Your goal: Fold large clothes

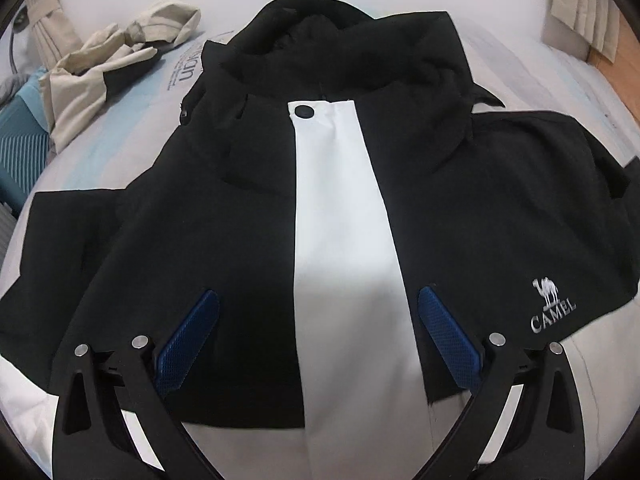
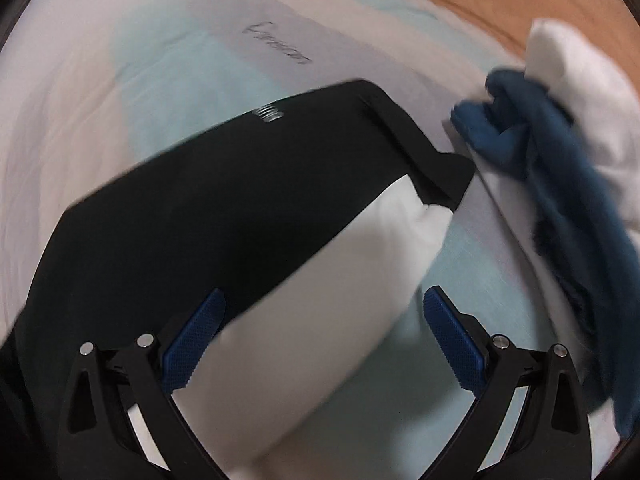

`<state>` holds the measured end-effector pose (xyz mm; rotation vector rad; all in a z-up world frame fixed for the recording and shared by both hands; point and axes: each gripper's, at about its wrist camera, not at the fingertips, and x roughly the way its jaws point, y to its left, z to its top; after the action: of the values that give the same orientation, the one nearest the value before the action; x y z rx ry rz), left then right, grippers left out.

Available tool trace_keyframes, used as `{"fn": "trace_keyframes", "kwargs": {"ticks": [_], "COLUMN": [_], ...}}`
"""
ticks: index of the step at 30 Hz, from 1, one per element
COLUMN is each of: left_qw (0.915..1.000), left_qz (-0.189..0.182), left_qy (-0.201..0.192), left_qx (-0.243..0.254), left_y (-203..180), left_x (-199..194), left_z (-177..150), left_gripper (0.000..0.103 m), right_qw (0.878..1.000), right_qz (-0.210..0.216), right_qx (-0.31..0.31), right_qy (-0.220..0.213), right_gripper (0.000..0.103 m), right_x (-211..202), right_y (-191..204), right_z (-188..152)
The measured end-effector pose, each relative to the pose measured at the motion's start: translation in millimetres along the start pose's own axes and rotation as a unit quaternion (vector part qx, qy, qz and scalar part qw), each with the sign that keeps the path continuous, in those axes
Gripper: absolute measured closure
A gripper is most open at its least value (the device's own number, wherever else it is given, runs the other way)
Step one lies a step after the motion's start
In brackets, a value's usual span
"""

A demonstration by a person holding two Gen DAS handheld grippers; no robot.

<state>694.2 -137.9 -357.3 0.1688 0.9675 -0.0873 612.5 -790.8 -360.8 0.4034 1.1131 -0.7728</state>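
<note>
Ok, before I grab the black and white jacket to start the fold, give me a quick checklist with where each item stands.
1. Left gripper open: ok.
2. Right gripper open: ok.
3. Jacket lying front up, white strip centred: ok.
4. Hood flattened: not ok, bunched at the top.
5. Sleeve laid out straight: cannot tell, right view is blurred.
6. Beige garment and blue cloth off the jacket: ok, both lie apart from it.
</note>
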Motion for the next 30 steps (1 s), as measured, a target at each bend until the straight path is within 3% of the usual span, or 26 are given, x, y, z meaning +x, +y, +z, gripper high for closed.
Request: {"fn": "trace_keyframes", "kwargs": {"ticks": [8,10,11,12,13,15,17,22,30], "left_qw": [1.0,1.0,1.0,1.0,1.0,1.0,1.0,1.0,1.0], "left_qz": [-0.005,-0.001,0.0,0.0,0.0,0.0,0.001,0.002,0.008], "left_qy": [-0.002,-0.002,-0.003,-0.002,-0.002,-0.003,-0.003,-0.003,-0.003], "left_qx": [-0.004,-0.001,0.0,0.0,0.0,0.0,0.0,0.002,0.002], "left_y": [3,2,2,2,2,2,2,1,3], "left_x": [4,4,3,4,4,4,3,1,-5], "left_z": [-6,-6,-6,-6,-6,-6,-6,-7,-6], "left_gripper": [0.005,0.005,0.005,0.005,0.005,0.005,0.005,0.005,0.006], "right_qw": [1.0,1.0,1.0,1.0,0.999,0.999,0.998,0.997,0.978], "right_qz": [0.018,0.017,0.021,0.023,0.033,0.047,0.063,0.069,0.076], "right_qx": [0.012,0.014,0.014,0.01,0.005,-0.002,-0.004,-0.016,-0.145], "right_qy": [0.0,-0.002,-0.006,-0.009,-0.012,-0.012,-0.012,-0.033,-0.125], "right_gripper": [0.007,0.014,0.024,0.041,0.049,0.077,0.085,0.092,0.094], "right_x": [18,20,18,14,10,7,0,-24,-108], "right_y": [3,8,10,12,15,17,21,23,72], "right_z": [23,24,22,19,18,20,20,24,16]}}
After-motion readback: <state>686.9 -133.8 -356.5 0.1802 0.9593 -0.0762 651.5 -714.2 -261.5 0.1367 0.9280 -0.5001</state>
